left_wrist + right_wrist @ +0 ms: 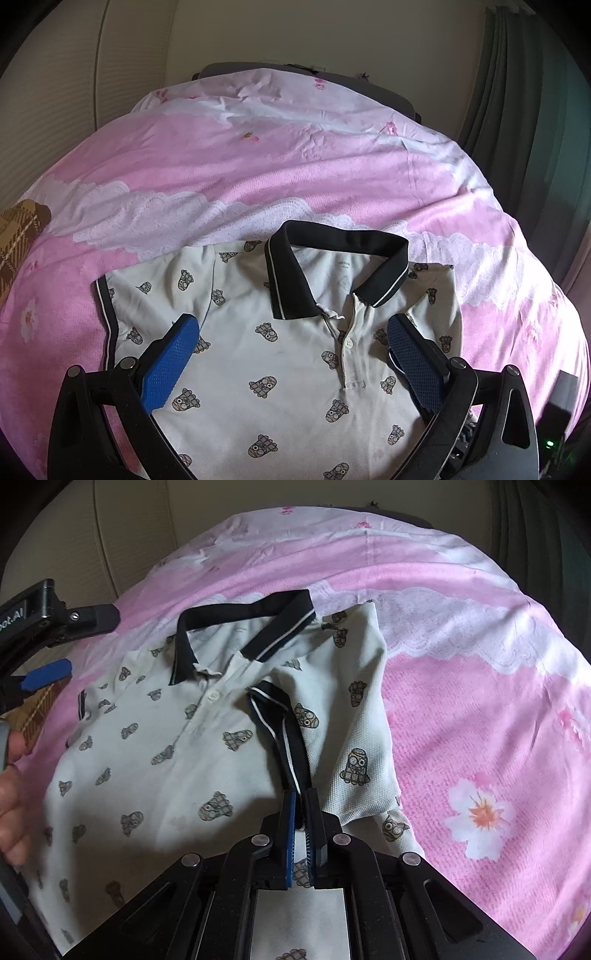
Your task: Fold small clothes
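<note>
A small white polo shirt (280, 354) with a black collar and cartoon prints lies face up on a pink bed cover (258, 166). My left gripper (291, 328) is open and empty, hovering over the shirt's chest with a blue finger on each side of the button placket. In the right wrist view the shirt (155, 738) has its right sleeve (351, 716) folded in over the body. My right gripper (301, 799) is shut on the sleeve's black striped cuff (284, 731). The left gripper (48, 675) shows at the far left of that view.
The pink flowered bed cover (480, 738) spreads all around the shirt. A brown plaid cloth (18, 236) lies at the bed's left edge. A pale wall stands behind and a green curtain (535, 129) hangs at right. A hand (11, 775) shows at the left.
</note>
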Demonstrator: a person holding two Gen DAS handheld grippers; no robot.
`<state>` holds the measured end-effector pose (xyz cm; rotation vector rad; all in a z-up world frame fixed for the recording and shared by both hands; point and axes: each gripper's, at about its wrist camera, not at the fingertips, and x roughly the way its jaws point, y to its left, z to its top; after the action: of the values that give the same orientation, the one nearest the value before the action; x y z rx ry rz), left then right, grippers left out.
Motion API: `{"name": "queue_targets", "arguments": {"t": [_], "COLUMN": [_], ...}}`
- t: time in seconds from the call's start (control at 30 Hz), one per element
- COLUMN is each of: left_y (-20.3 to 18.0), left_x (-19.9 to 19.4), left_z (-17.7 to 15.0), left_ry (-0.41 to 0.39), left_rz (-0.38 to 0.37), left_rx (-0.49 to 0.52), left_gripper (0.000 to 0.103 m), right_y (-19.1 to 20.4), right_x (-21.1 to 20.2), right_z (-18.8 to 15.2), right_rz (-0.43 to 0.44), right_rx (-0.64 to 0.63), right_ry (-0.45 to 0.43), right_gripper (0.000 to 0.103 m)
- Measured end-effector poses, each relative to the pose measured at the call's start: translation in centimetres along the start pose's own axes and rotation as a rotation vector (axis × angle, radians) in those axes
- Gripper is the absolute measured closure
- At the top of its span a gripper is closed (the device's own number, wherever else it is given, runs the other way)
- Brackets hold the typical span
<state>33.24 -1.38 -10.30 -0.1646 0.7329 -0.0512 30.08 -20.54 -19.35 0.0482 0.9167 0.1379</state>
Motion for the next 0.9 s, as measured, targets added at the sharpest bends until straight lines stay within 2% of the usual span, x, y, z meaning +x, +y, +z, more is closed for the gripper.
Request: {"name": "queue_targets", "arguments": {"t": [0.07, 0.13, 0.2, 0.43, 0.9], "left_y": [0.0, 0.1, 0.3, 0.8, 2.7], "left_x": [0.0, 0.0, 0.1, 0.0, 0.8], "left_z": [0.0, 0.1, 0.2, 0.3, 0.4], "left_ry": [0.000, -0.002, -0.001, -0.004, 0.014], "left_rz": [0.003, 0.007, 0.008, 0.022, 0.043], "left_rx": [0.001, -0.003, -0.008, -0.007, -0.040], "left_gripper": [0.000, 0.000, 0.000, 0.000, 0.000], "right_y": [-0.3, -0.3, 0.3, 2.2, 4.0], "right_x": [0.4, -0.3, -1.2, -0.2, 3.7], "right_z": [0.0, 0.2, 0.9, 3.8, 5.9], "right_rz": [0.010, 0.003, -0.029, -0.014, -0.074], "right_rx": [0.021, 0.027, -0.002, -0.072, -0.173], "right_ry": [0.015, -0.012, -0.054, -0.084, -0.047], "right_gripper": [0.097, 0.096, 0.095, 0.095, 0.095]}}
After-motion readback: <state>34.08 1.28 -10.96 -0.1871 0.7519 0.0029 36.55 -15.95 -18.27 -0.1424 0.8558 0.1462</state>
